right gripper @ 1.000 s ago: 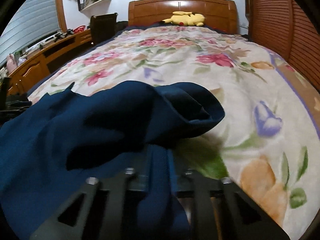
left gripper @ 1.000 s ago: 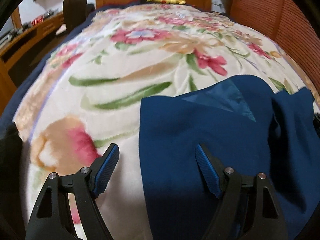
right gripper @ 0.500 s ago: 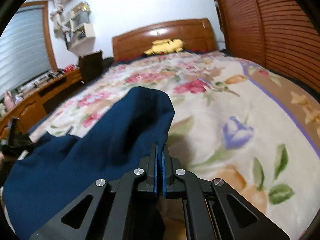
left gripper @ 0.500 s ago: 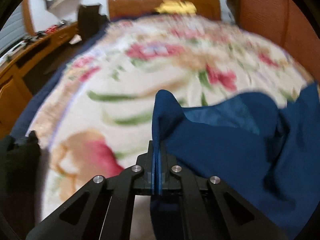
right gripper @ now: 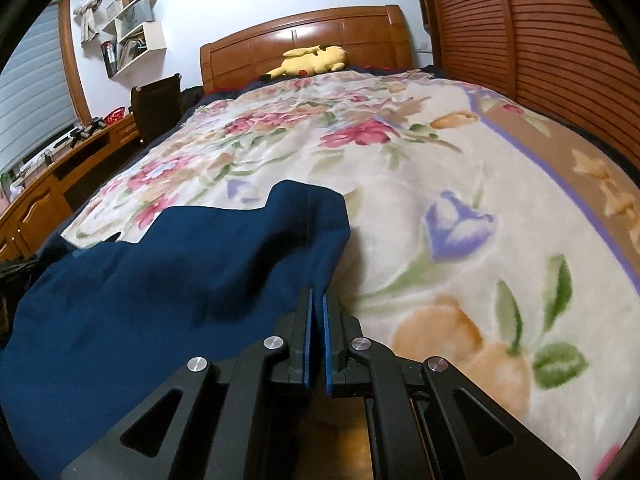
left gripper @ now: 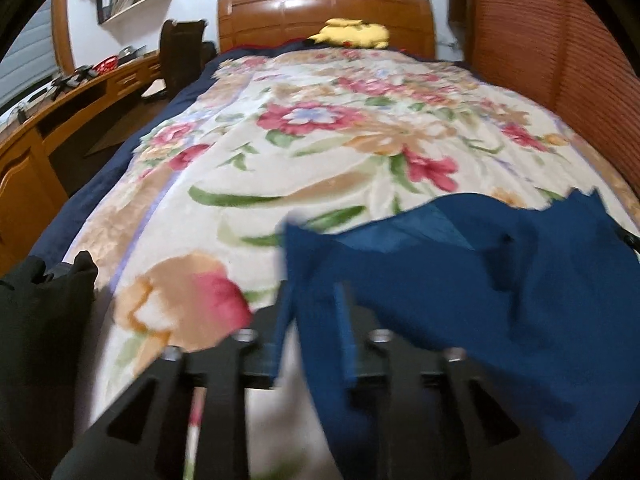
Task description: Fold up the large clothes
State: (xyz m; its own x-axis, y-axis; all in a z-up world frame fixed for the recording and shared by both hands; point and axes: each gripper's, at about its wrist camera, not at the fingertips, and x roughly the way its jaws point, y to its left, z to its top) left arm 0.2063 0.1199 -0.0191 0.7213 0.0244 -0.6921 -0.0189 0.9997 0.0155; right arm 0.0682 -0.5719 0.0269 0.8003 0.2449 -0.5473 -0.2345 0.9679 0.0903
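**Claw status: right one clamped on the navy garment, left one parted around its edge**

Right claw (right gripper: 316,320): blue pads pressed nearly together with a fold of the navy garment (right gripper: 168,280) pinched between them. From the pinch the cloth rises in a ridge straight ahead toward the headboard (right gripper: 308,40) and spreads out to the left over the floral blanket (right gripper: 440,184). Blanket right of the pinch is bare of cloth.

Left claw (left gripper: 310,328): view is motion-blurred. Fingers stand apart, a gap between the blue pads. The garment (left gripper: 460,280) edge hangs in that gap, draping over the right-hand finger (left gripper: 344,336); the left-hand finger sits just beside the cloth's edge. Not clamped as far as the blur lets me tell. Rest of the garment runs right of this claw, with a lighter, shinier lining patch (left gripper: 424,228) showing on the headboard side.

Garment lies at the end of the bed farthest from the headboard, between the two claws, partly lifted at the right pinch.

Landmarks: yellow plush toy (right gripper: 310,62) lying right at the headboard; dark chair (right gripper: 158,108) left of it; wooden counter (right gripper: 60,184) along the left wall.
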